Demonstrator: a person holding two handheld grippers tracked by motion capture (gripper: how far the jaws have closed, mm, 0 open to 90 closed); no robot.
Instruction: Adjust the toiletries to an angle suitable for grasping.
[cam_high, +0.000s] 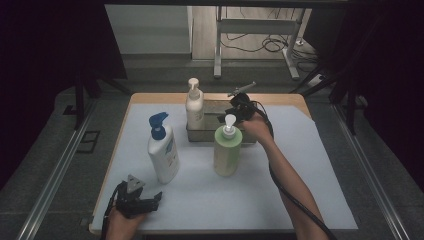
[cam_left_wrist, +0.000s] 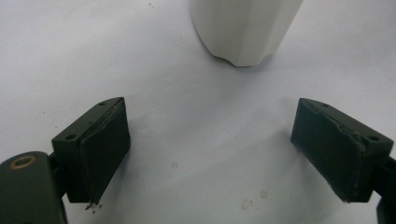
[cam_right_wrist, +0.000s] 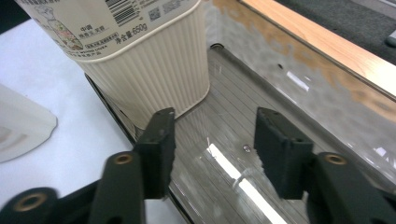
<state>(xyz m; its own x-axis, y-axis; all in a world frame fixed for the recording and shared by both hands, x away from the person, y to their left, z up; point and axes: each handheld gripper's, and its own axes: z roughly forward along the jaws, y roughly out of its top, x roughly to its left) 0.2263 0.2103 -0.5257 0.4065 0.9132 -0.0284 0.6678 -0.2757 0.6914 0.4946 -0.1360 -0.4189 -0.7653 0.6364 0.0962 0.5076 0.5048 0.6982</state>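
Note:
A cream pump bottle (cam_high: 194, 107) stands upright in the left end of a metal tray (cam_high: 215, 107) at the back of the table. My right gripper (cam_high: 232, 111) hovers over the tray's right part. In the right gripper view its jaws (cam_right_wrist: 215, 116) stand open with nothing between them, and the ribbed cream bottle (cam_right_wrist: 149, 60) is just ahead on the tray floor (cam_right_wrist: 289, 93). My left gripper (cam_high: 152, 200) rests open near the front edge. Ahead of its jaws (cam_left_wrist: 210, 121) stands the base of a white bottle (cam_left_wrist: 243, 28).
A white bottle with a blue pump (cam_high: 163, 150) stands left of centre on the white mat (cam_high: 300, 165). A green bottle with a white pump (cam_high: 226, 150) stands in front of the tray, close to my right forearm. A pale bottle base (cam_right_wrist: 23, 126) shows beside the tray.

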